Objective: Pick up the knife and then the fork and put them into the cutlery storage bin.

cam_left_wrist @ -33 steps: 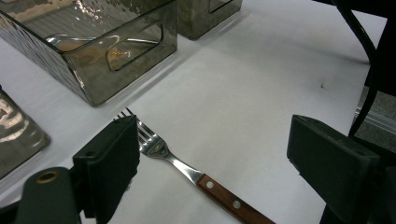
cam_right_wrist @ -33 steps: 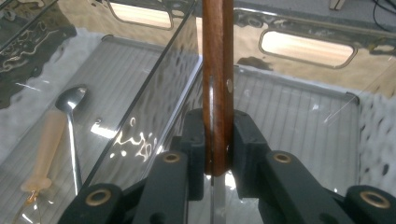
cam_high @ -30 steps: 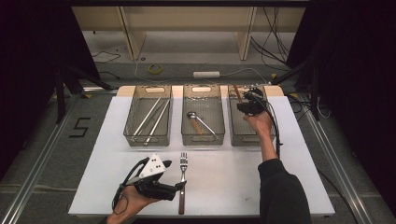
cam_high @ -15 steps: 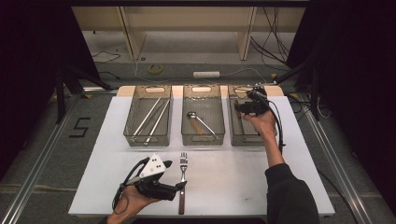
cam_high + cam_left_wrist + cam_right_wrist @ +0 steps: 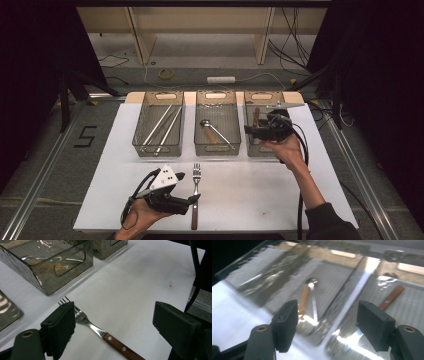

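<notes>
A white desk (image 5: 240, 200) carries three clear bins; the right tool (image 5: 250, 131) hovers over the right bin (image 5: 260, 150), jaws just opening, empty. Left tool (image 5: 113, 327): spread around the fork (image 5: 100, 331), untouched. Right tool's view: jaws wide above the bins. Next, I judge: pinch the fork.

We see two hand-held grippers of the same build. The left gripper (image 5: 192, 200) has a black body, a pale grey three-cornered plate on top and a black cable looping from its rear. The right gripper (image 5: 250, 131) is black too, with a thick black cable trailing from it. In the gripper views we note blocky matte-black jaws with flat pads (image 5: 375, 325), each carried on a dark link with a brass-coloured rivet. We see a dark sleeve (image 5: 327, 225) on the right forearm.
</notes>
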`<state>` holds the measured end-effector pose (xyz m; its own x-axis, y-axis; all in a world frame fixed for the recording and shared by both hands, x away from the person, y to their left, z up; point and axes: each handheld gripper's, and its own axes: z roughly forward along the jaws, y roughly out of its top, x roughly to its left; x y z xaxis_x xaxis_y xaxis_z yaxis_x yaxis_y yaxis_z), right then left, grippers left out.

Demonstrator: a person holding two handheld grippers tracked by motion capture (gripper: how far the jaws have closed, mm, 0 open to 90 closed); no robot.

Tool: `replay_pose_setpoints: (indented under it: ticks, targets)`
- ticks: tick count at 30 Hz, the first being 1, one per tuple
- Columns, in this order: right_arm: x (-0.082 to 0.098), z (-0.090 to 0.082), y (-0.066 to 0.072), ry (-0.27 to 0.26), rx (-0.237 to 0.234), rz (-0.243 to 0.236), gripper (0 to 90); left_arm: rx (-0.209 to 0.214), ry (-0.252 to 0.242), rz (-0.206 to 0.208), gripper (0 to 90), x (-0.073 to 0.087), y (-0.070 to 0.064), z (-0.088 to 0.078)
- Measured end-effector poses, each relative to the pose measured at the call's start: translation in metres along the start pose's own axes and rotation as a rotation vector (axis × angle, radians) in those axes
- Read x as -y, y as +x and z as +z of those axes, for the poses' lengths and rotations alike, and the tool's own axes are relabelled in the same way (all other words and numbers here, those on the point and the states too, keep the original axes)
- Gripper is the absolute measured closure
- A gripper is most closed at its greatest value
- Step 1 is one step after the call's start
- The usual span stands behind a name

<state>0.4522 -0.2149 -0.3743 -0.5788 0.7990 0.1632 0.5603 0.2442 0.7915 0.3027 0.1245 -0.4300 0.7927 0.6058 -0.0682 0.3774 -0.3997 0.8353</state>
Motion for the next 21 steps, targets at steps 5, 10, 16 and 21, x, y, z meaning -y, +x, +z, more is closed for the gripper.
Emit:
replay_pose_setpoints:
  ticks: [5, 10, 16, 21]
  targets:
    - [0.021, -0.022, 0.018, -0.031, -0.035, -0.04, 29.7, 0.005, -0.006, -0.004, 17.5, -0.001, 0.0, 0.0]
    - [0.045, -0.036, 0.03, -0.071, -0.071, -0.044, 27.4, 0.009, -0.012, -0.013, 16.1, -0.002, -0.001, 0.0]
    - [0.067, -0.049, 0.038, -0.111, -0.094, -0.051, 26.9, 0.011, -0.015, -0.008, 15.6, -0.003, -0.001, 0.0]
    - [0.08, -0.056, 0.045, -0.13, -0.109, -0.056, 26.1, 0.019, -0.01, -0.012, 15.5, -0.003, -0.002, 0.001]
